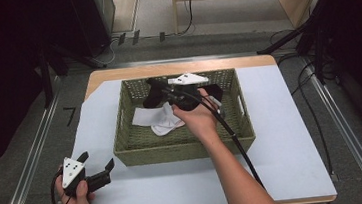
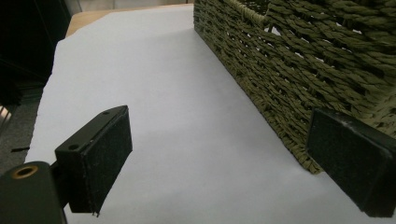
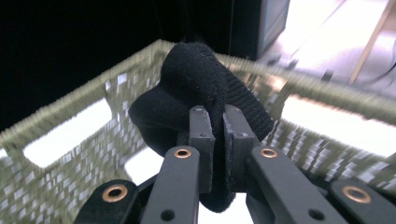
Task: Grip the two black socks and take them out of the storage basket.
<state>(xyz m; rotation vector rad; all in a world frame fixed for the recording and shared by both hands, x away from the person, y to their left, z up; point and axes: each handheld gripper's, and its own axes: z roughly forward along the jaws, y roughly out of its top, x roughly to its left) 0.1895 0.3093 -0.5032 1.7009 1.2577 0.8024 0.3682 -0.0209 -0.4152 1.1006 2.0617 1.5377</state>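
Note:
A black sock (image 3: pixel 196 79) is pinched between the two jaws of my right gripper (image 3: pixel 218 114), which is shut on it. In the high view the right gripper (image 1: pixel 160 86) holds the black sock (image 1: pixel 152 98) above the far left part of the green woven basket (image 1: pixel 183 149). White socks (image 1: pixel 158 119) lie on the basket's floor under it. My left gripper (image 1: pixel 97 161) rests at the table's front left, open, with nothing between its pads (image 2: pixel 109 158). It points at the basket's (image 2: pixel 289 74) outer wall.
The basket stands in the middle of a white sheet (image 1: pixel 283 137) that covers the wooden table. The right gripper's cable (image 1: pixel 238 146) trails over the basket's front wall toward the person. Dark stands and cables surround the table on the floor.

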